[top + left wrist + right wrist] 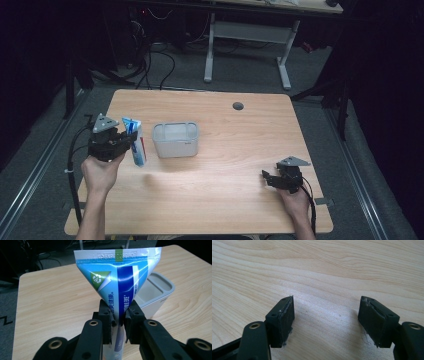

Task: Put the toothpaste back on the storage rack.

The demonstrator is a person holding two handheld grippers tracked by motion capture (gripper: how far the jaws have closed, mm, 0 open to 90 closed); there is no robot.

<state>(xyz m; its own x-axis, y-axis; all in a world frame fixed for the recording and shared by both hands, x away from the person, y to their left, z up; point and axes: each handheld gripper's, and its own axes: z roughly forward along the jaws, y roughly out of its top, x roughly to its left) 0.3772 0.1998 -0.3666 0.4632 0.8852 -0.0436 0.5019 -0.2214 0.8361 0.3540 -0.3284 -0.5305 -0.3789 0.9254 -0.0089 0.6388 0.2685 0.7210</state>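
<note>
The toothpaste tube's (120, 285) lower end runs off the bottom edge, hidden behind the left gripper (119, 322); its small print is unreadable.

On the bench (225, 150) a tub (175, 139) stands left of the middle. Just left of it, off the surface, a tube (136, 142) hangs with its flat end up, pinched between the left tongs (131, 141) near the left edge. The right tongs (269, 178) sit low over the bench near the right front corner, well apart from the tub. A round hole (238, 106) lies behind the tub, toward the far edge.
</note>
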